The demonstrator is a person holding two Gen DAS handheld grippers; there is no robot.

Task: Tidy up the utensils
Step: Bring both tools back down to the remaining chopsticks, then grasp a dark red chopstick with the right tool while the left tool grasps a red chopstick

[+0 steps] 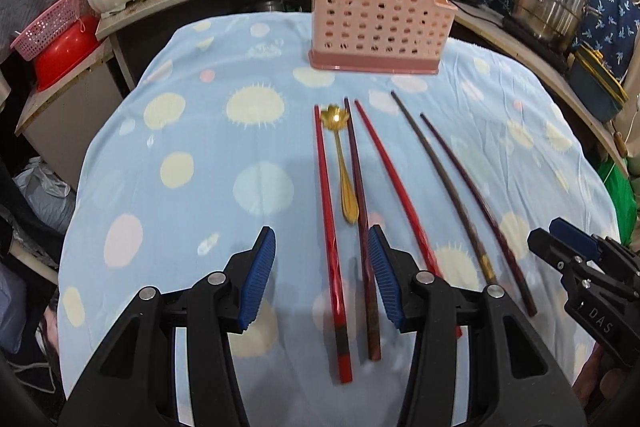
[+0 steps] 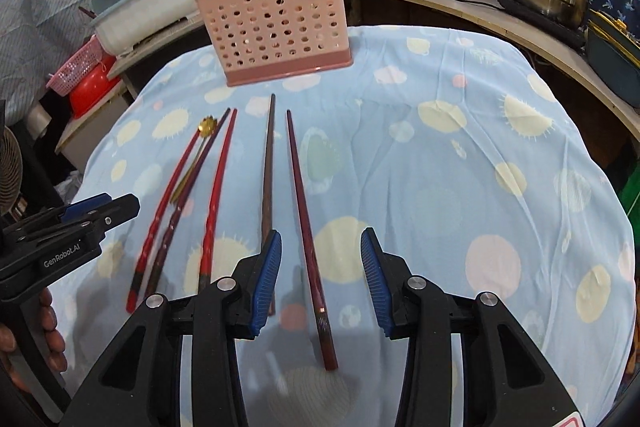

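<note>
Both claws, left (image 1: 322, 277) and right (image 2: 320, 277), hang apart and empty over the near ends of the chopsticks (image 2: 306, 227) and spoon (image 1: 343, 163); each should straddle one stick squarely before closing, then carry it to the pink holder (image 1: 378, 15) beyond.

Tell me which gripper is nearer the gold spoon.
Left. The left gripper hovers just short of the gold spoon's handle end; the right gripper is off beyond the dark chopsticks.

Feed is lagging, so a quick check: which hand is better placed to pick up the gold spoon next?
Left, probably. The left tongs hang open above the red chopstick, and the spoon lies just ahead of them. The right tongs sit open over the dark chopstick, with three chopsticks between them and the spoon.
</note>
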